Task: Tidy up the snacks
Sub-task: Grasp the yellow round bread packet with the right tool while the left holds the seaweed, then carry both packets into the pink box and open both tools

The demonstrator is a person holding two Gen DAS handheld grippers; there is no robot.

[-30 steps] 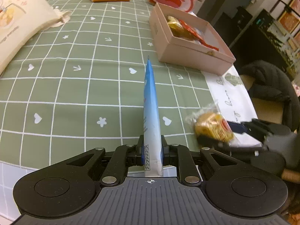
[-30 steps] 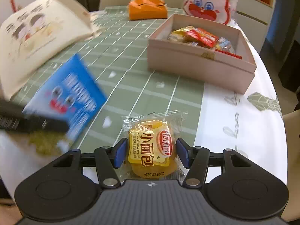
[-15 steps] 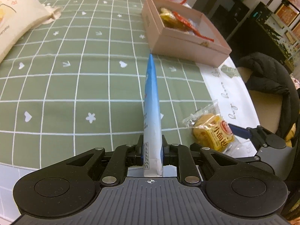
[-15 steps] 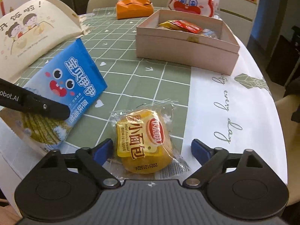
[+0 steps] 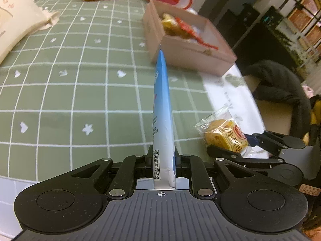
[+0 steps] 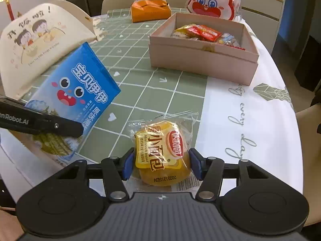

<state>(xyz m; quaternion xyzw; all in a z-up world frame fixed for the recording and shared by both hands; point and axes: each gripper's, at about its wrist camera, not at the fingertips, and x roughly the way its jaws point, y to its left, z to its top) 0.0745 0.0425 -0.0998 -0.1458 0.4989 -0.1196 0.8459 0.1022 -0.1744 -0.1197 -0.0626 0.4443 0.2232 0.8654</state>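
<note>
Snacks split between claws: left claw (image 5: pixel 163 160) pinches blue packet (image 5: pixel 162 108) edge-on; right claw (image 6: pixel 160 163), jaws just closing, squeezes bread bun (image 6: pixel 162 152) on worktop (image 6: pixel 250 110), likely bound for pink box (image 6: pixel 202 60).

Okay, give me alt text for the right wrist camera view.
The right gripper closes its blue pads on a wrapped mini bread on the table, while the left gripper's finger holds a blue snack bag. A pink box of snacks sits beyond.

Blue snack packet (image 6: pixel 80 92) lifted, bread packet (image 6: pixel 160 152) on table
</note>
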